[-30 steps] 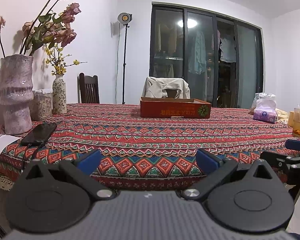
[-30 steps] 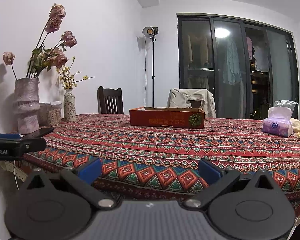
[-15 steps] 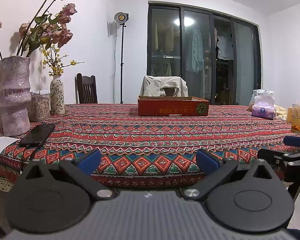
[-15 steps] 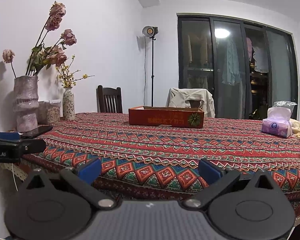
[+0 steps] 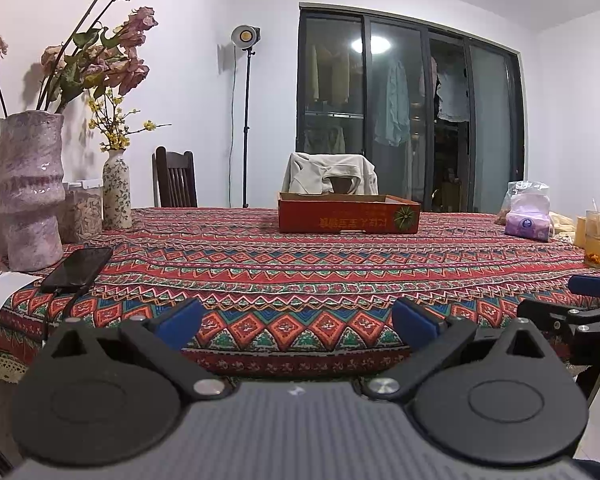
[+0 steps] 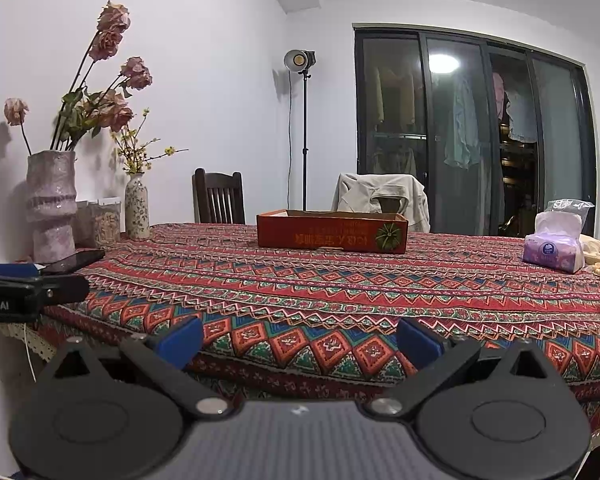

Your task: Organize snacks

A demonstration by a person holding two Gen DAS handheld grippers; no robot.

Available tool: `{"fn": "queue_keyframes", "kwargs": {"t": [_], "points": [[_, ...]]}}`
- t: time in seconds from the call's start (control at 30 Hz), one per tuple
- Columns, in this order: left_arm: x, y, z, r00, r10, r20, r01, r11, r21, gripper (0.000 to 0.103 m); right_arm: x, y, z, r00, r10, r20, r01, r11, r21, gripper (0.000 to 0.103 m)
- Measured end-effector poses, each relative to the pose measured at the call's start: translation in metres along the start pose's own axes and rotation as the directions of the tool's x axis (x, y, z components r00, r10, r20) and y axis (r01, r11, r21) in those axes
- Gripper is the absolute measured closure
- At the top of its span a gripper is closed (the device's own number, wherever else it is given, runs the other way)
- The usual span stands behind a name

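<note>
Left hand-held gripper [image 5: 296, 322] and right hand-held gripper [image 6: 300, 338]: both with jaws wide apart, empty, at the near edge of the counter [image 5: 300, 272]. Red cardboard tray [image 5: 348, 218] sits well ahead of both; snack bag [image 5: 527, 216] far ahead-right.

Woven patterned cloth [image 5: 300, 272] covers the table; on it, a matt cardboard tray [image 5: 348, 220], left of it a glossy phone [image 5: 78, 266] and rough glazed vase [image 5: 30, 192].

Black left gripper [image 5: 296, 322], blue-padded jaws.
</note>
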State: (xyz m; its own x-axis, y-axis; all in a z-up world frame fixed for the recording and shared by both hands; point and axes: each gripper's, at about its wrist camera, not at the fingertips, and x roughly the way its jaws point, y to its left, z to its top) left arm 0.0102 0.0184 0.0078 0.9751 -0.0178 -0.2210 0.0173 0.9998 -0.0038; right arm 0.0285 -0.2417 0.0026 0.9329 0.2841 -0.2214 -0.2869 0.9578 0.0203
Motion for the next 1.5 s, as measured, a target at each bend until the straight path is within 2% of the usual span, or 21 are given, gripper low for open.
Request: {"fn": "queue_keyframes", "kwargs": {"t": [1.5], "points": [[-0.0038, -0.0027, 0.0016, 1.000, -0.004, 0.007, 0.004, 1.000, -0.007, 0.000, -0.0033, -0.0061, 0.0001, 1.000, -0.006, 0.007, 0.006, 1.000, -0.007, 0.000]]}}
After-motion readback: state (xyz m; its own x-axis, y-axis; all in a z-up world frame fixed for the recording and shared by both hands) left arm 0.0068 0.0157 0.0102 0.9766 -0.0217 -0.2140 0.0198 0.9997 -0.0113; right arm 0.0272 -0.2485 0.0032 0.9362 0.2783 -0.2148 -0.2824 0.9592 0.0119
